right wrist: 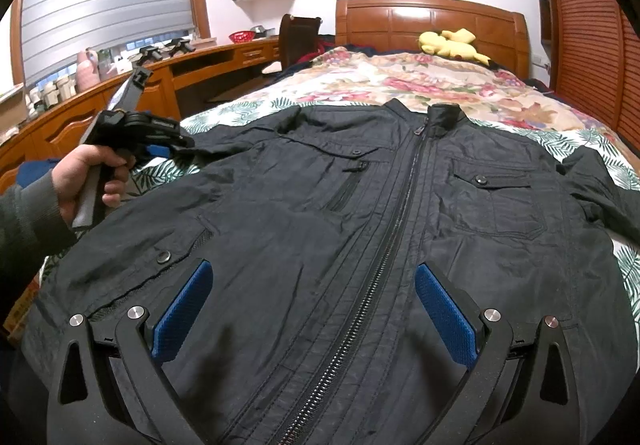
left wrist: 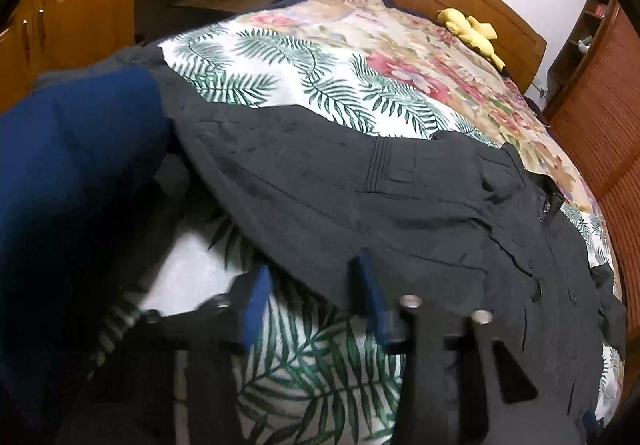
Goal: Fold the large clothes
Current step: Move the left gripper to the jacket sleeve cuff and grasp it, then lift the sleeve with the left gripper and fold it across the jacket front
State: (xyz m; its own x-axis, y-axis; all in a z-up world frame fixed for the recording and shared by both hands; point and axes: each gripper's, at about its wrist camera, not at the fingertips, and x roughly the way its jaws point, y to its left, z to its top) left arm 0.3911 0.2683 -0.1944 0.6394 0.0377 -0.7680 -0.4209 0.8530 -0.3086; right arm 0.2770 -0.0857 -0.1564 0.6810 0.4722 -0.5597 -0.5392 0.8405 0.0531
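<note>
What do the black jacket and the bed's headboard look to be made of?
Black jacket: likely thin woven synthetic such as nylon, faintly shiny, finely crinkled; metal-looking zipper and snaps. Headboard: wood or wood veneer, glossy varnish with bright reflections on its panels.

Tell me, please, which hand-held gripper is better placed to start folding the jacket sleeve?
Probably left: the left hand-held gripper sits at the black jacket sleeve edge; the right hand-held gripper hovers open over the zipper.
</note>
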